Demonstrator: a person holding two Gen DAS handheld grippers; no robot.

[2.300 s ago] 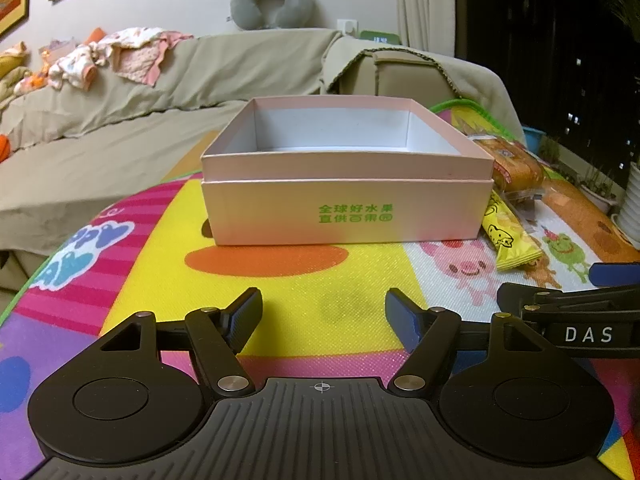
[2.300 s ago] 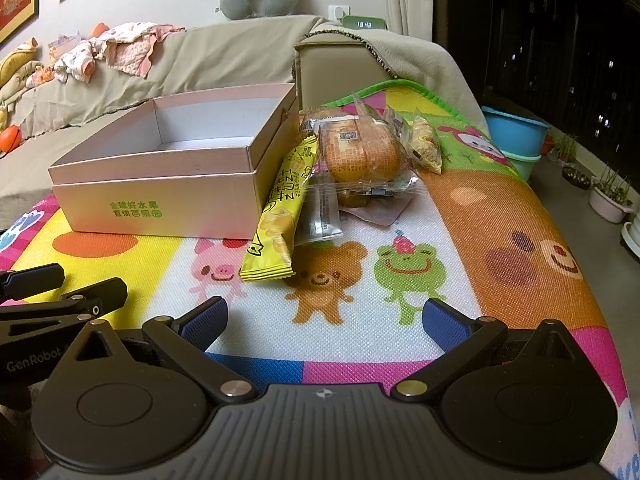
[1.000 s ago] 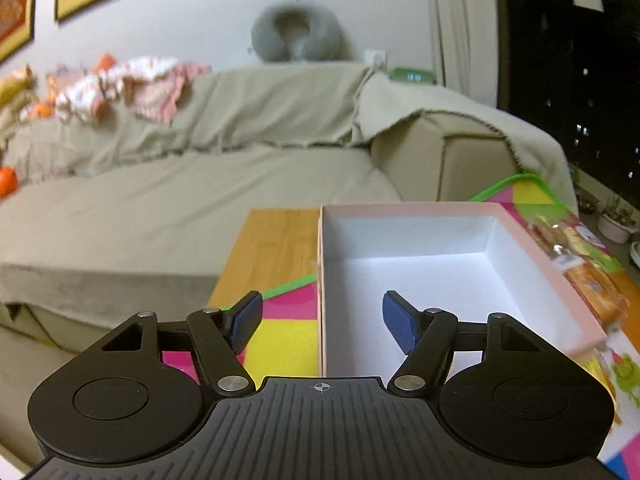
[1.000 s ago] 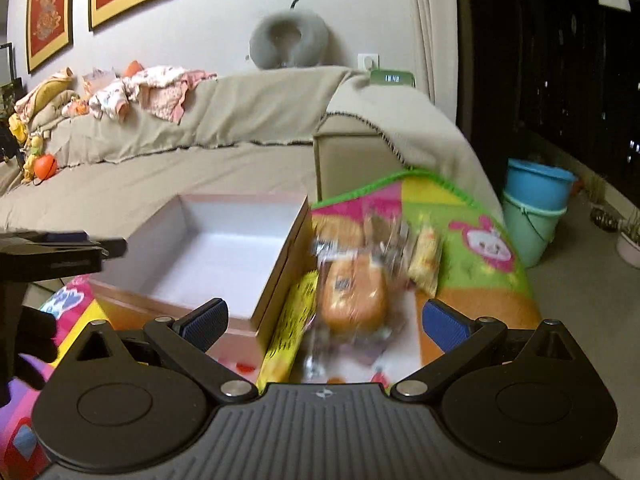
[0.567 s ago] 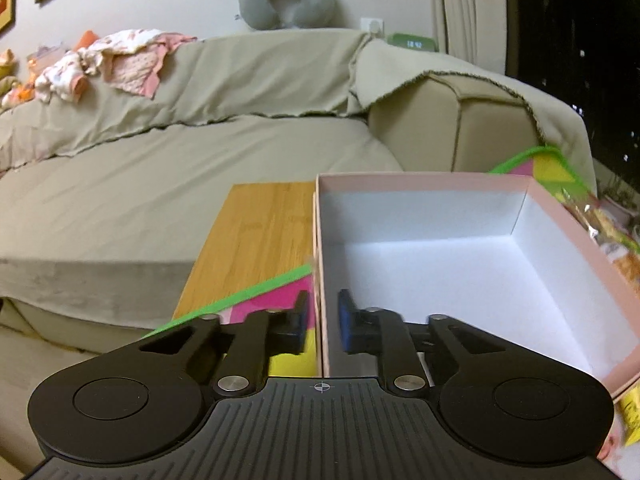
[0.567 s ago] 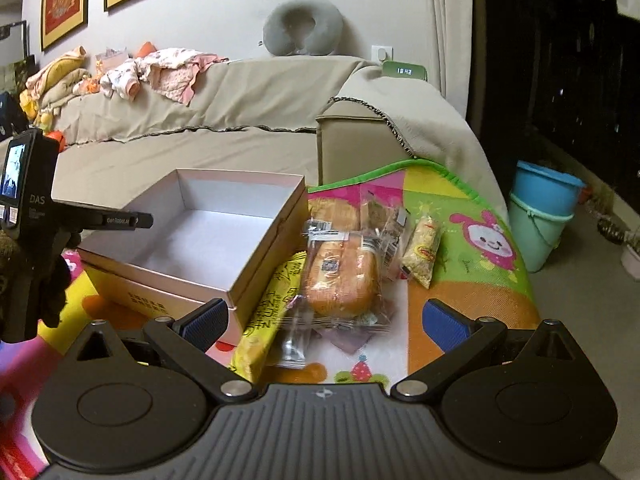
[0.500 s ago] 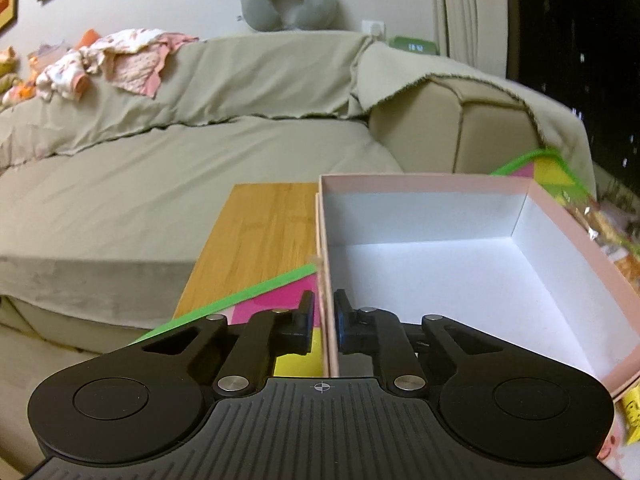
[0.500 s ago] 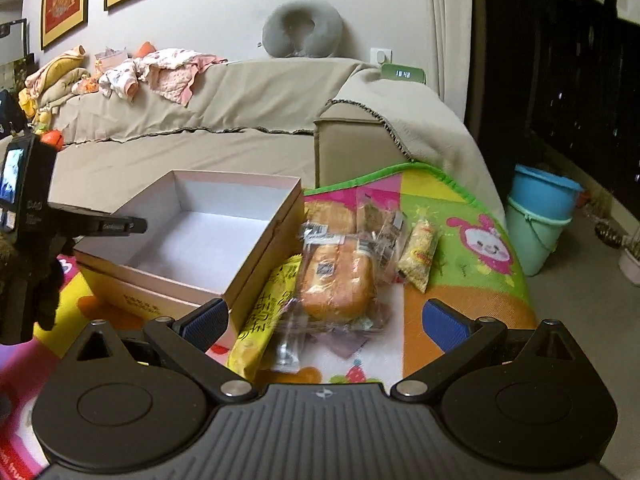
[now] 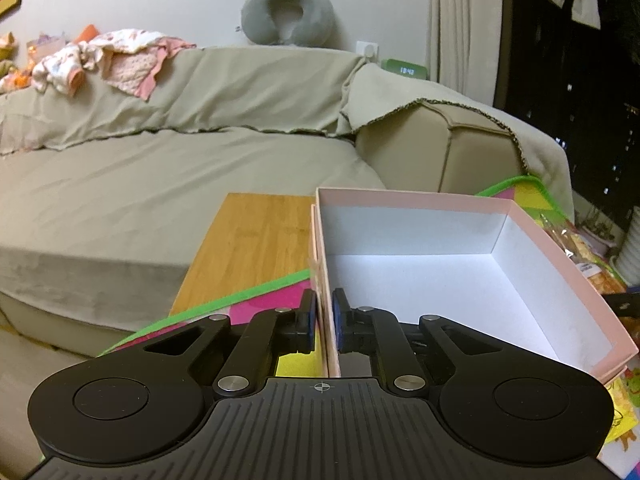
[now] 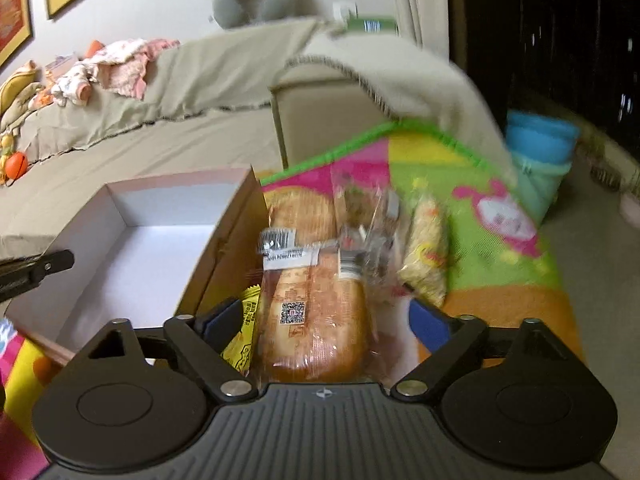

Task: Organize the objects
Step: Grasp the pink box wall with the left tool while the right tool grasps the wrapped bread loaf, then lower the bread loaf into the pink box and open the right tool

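One box, two grippers: left clamps its wall.

Home living rm: covered sofa, neck pillow, kids' play mat (laundry on sofa back).

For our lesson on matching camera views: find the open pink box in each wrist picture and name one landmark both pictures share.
Left wrist view: the pink box fills the centre-right; the left tool is shut on its near-left wall.
Right wrist view: the pink box lies left of centre, beside the wrapped bread that sits between the open right tool fingers.
Shared landmark: the grey neck pillow above the sofa back.
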